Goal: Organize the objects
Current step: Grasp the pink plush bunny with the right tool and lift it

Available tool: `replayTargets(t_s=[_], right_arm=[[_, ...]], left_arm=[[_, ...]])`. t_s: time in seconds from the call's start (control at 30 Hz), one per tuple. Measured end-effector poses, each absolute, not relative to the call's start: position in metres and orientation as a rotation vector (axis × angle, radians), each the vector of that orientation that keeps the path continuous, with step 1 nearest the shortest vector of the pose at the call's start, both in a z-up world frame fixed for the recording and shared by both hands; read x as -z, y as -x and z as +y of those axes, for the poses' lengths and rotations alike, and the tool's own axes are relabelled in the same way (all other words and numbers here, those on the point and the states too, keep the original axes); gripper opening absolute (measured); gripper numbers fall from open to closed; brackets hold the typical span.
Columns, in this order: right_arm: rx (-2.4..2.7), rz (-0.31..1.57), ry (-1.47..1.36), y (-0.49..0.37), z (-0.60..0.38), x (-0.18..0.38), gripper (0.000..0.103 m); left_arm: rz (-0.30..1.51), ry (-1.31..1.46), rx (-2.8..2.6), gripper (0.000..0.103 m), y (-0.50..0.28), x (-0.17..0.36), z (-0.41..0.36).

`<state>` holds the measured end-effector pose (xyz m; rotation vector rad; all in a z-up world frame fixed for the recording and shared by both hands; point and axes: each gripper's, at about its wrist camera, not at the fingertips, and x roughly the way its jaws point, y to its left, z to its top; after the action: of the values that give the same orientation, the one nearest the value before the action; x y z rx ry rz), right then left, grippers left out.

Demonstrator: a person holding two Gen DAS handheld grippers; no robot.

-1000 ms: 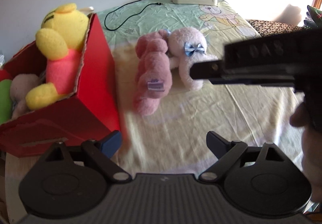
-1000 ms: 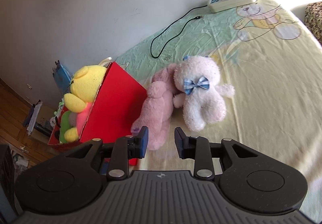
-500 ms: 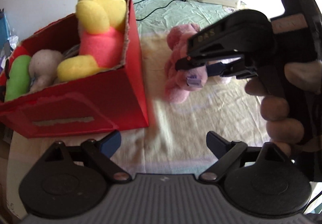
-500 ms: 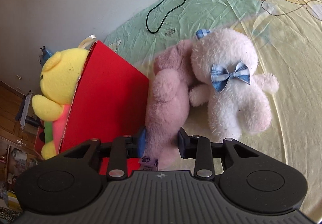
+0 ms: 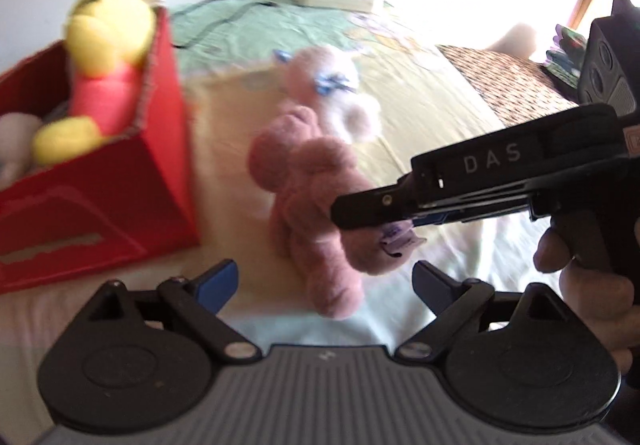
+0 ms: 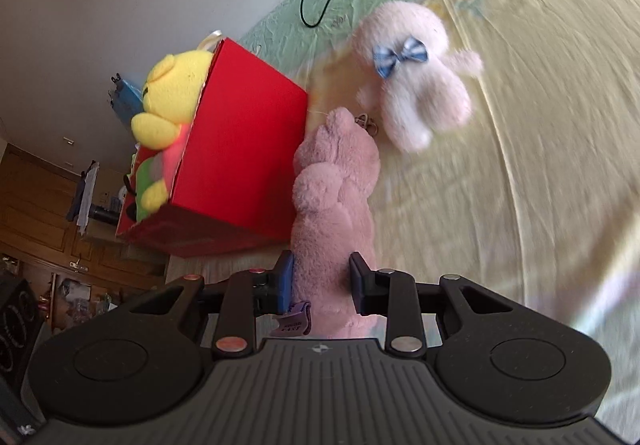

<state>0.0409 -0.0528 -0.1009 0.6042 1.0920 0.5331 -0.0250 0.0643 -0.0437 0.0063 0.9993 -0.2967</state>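
- Two plush toys outside the red box [image 6: 244, 149]: a pink bear [image 6: 336, 201] clamped in the right gripper [image 6: 322, 281] beside the box, a pale bear [image 6: 416, 73] on the bed [image 6: 540, 165].
- One left gripper [image 5: 324, 281], jaws opening, nothing between them.
- One yellow bear [image 5: 108, 57] in the box.

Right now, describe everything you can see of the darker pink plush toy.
The darker pink plush toy is a fuzzy, soft-looking stuffed animal in dusty pink with a rounded head, stubby limbs and a purple sewn-in tag at its lower end. It lies stretched out on the yellow bedsheet, close beside the red box; whether they touch is unclear. A small metal clasp sits by its head, near the paler bear with the blue bow. The right gripper has its lower body between the fingers, pads pressing into the fur.
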Motion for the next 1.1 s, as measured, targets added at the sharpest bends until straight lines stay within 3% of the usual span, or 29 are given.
replayTargets(t_s=[0.23, 0.3, 0.47, 0.7, 0.73, 0.8, 1.1], right_arm=[[-0.544, 1.039, -0.487, -0.033, -0.057, 0.098, 0.037], [-0.549, 1.008, -0.471, -0.036, -0.057, 0.095, 0.047], [-0.544, 0.975, -0.425, -0.056, -0.055, 0.093, 0.056], [-0.534, 1.058, -0.480, -0.077, -0.051, 0.112, 0.054], [-0.525, 1.068, -0.464, -0.079, -0.049, 0.113, 0.053], [-0.535, 1.083, -0.443, -0.080, -0.046, 0.114, 0.040], [-0.639, 1.104, -0.384, -0.077, -0.037, 0.113, 0.035]], left_arm=[[1.014, 0.091, 0.400, 0.094, 0.022, 0.045, 0.061], [1.021, 0.112, 0.390, 0.095, 0.015, 0.047, 0.063], [1.055, 0.230, 0.363, 0.095, -0.001, 0.053, 0.083], [1.071, 0.294, 0.369, 0.094, -0.015, 0.059, 0.085], [1.074, 0.291, 0.375, 0.094, -0.017, 0.059, 0.082], [1.079, 0.275, 0.388, 0.094, -0.019, 0.061, 0.076], [1.122, 0.194, 0.424, 0.094, -0.035, 0.072, 0.058]])
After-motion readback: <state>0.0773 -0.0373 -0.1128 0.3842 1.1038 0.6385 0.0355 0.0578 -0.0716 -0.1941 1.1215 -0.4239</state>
